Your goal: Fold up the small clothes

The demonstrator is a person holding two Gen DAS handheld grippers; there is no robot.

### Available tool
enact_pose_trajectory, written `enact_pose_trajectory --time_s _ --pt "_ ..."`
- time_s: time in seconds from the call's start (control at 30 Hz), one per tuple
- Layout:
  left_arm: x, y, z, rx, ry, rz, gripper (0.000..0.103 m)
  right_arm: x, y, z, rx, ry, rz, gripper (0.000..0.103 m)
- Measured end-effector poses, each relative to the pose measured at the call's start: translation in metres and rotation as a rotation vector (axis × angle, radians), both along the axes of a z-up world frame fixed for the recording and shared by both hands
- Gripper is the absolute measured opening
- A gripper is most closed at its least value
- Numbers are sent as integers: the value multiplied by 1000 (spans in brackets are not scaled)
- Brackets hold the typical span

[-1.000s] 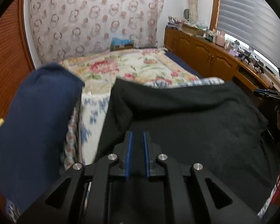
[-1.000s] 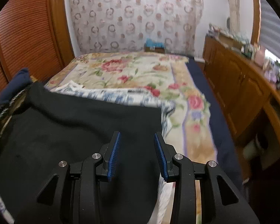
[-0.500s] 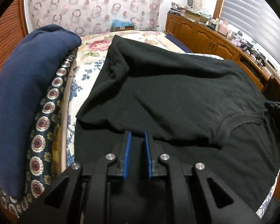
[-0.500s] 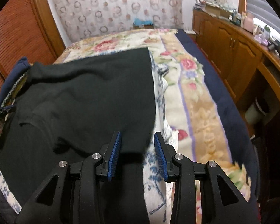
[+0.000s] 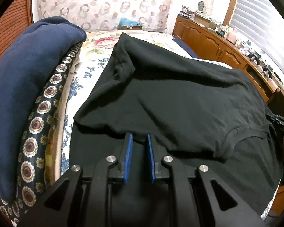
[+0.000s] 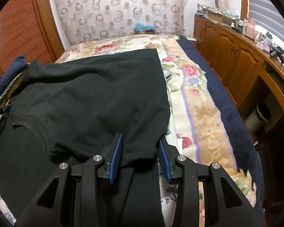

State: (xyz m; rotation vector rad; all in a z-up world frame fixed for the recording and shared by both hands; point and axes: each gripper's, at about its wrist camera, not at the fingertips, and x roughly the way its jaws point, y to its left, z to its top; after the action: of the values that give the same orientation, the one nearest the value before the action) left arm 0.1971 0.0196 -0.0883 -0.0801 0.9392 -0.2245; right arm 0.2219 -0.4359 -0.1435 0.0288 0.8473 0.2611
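Observation:
A black T-shirt (image 5: 179, 98) lies on a floral cloth on the bed, folded over so its neckline (image 5: 242, 130) shows at the right. It also shows in the right wrist view (image 6: 96, 94). My left gripper (image 5: 139, 138) sits at the near folded edge with its blue pads a small gap apart and no cloth between them. My right gripper (image 6: 140, 143) is open, its jaws wide, with the shirt's near right corner lying between and under them.
A pile of folded clothes topped by a navy garment (image 5: 28, 79) stands left of the shirt. The floral bedspread (image 6: 195, 98) runs right. Wooden cabinets (image 6: 236, 60) line the right wall. A bin (image 6: 259, 115) stands on the floor.
The shirt's far half has been brought over toward me and laid on the near half. The left gripper's pads have parted a little. The right gripper stayed open.

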Motion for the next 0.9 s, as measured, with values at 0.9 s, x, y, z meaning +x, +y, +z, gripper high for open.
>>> enact_pose_trajectory --time_s 0.9 --pt "-12 7 39 15 -187 23 0 -11 3 42 -14 -151 60 6"
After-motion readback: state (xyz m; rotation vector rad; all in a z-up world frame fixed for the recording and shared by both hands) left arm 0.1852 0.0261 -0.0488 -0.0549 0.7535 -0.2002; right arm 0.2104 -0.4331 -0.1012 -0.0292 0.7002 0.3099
